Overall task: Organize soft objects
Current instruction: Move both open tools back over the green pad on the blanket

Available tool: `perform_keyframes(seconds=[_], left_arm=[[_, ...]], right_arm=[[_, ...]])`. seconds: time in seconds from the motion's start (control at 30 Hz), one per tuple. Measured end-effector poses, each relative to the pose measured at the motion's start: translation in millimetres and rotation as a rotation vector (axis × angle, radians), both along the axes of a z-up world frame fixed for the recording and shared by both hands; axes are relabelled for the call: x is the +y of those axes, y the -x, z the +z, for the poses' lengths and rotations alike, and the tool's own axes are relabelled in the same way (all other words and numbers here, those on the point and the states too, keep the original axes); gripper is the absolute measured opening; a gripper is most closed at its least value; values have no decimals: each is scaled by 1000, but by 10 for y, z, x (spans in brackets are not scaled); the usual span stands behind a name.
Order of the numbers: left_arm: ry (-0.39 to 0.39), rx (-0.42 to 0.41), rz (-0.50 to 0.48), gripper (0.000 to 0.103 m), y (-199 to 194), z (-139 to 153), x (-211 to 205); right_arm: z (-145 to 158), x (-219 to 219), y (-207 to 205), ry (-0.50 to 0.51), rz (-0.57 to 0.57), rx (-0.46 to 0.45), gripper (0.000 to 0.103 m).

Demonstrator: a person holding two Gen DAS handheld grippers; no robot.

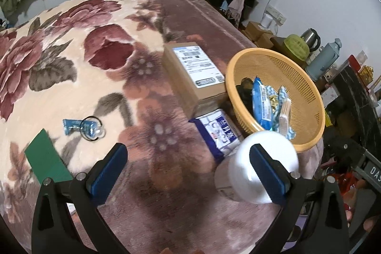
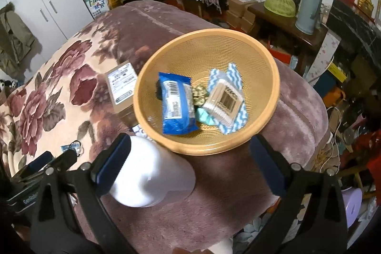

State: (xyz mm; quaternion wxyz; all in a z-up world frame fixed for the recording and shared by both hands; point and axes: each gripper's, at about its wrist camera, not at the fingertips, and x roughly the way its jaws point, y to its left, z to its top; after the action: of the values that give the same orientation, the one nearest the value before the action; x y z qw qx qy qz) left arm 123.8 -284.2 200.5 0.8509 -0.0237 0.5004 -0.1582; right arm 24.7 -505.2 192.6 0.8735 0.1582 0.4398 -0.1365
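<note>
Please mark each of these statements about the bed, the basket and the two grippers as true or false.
1. The basket holds a blue snack packet. True.
2. The pack of cotton swabs lies on the blanket outside the basket. False: it lies inside the basket.
3. Both grippers are shut. False: the left gripper and the right gripper stand wide open, holding nothing.
4. A cardboard box with a white label lies beside the basket. True.
5. The white bottle stands inside the basket. False: it is outside, near the rim.
</note>
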Motion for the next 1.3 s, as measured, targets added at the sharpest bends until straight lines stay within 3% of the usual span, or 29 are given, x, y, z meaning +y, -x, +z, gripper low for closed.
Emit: perform_keyframes(seconds=[0.47, 1.3], left_arm=[[20, -2, 87, 102, 43, -8, 741], [31, 67, 247, 102, 48, -423, 1934]], right_arm=[[56, 786, -171, 35, 137, -2, 101], [-327, 1992, -406, 60, 330, 90, 102]])
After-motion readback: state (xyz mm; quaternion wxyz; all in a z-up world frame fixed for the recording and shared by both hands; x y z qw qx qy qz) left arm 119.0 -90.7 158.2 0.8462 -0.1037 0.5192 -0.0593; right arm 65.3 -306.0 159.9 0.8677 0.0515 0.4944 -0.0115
